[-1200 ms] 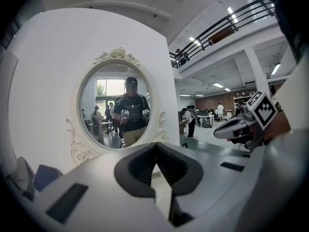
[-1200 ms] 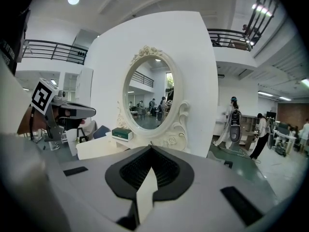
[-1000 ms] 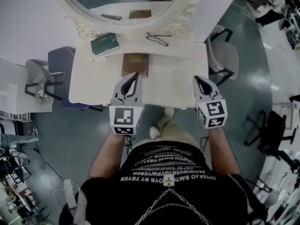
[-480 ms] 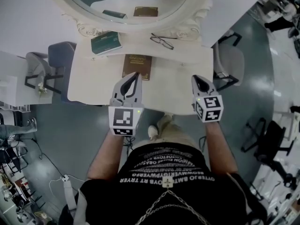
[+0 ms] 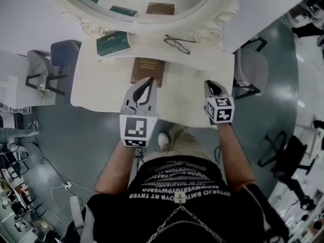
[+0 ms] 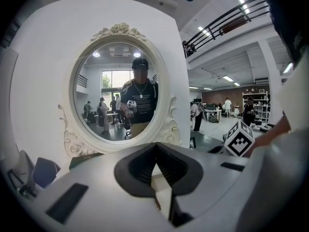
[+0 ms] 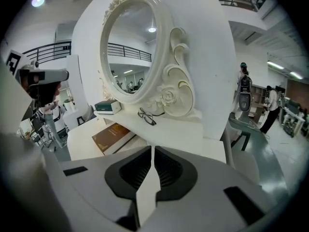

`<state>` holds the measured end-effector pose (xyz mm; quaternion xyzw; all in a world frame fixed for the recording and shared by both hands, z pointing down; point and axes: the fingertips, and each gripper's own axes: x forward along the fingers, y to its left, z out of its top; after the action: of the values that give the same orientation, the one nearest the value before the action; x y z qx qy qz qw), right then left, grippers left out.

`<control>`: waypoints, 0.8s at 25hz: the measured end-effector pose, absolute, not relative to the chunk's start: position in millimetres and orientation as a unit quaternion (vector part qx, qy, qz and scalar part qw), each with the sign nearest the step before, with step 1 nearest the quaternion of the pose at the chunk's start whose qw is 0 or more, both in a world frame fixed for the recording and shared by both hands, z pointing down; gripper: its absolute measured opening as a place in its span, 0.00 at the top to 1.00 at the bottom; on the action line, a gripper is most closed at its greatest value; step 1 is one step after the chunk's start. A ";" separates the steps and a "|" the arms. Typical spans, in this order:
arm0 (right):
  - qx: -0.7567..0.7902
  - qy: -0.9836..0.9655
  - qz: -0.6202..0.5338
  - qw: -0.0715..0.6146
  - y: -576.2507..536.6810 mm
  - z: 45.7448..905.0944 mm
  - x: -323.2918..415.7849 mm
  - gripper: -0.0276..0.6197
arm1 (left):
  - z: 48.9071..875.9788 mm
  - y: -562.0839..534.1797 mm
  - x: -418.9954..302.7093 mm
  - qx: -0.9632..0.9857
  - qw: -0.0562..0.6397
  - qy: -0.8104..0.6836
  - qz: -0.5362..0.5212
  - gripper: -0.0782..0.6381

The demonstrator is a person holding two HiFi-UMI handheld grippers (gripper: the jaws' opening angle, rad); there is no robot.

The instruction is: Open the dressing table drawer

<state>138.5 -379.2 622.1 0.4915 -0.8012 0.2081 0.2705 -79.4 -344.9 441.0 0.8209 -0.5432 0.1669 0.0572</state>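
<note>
Over the front edge of the dressing table (image 5: 187,92), the left gripper (image 5: 148,80) and right gripper (image 5: 209,83) are held with jaws pressed together, nothing between them. The drawer is presumed to sit under that edge and is hidden in every view. It is judged rigid and sliding, best taken by whatever pull its front offers and drawn straight out.

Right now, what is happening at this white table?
A person holds a gripper in each hand over the front part of the dressing table. The left gripper and right gripper are both shut and empty. A book, a green box and glasses lie untouched on top. No drawer is pulled out yet.
</note>
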 end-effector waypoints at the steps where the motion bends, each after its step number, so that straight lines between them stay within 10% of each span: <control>1: 0.492 -0.799 0.213 0.274 -381.8 628.3 139.3 0.95 | 441.7 -346.8 -78.4 0.820 0.059 -0.544 0.166 0.88; 20: 0.502 -0.759 0.311 0.275 -432.6 713.0 134.5 0.77 | 471.6 -353.3 -90.5 0.799 0.083 -0.560 0.203 0.88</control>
<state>134.5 -432.6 713.0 0.5020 -0.7590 0.3108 0.2745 -90.5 -353.3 471.6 0.7992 -0.5595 0.2031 0.0830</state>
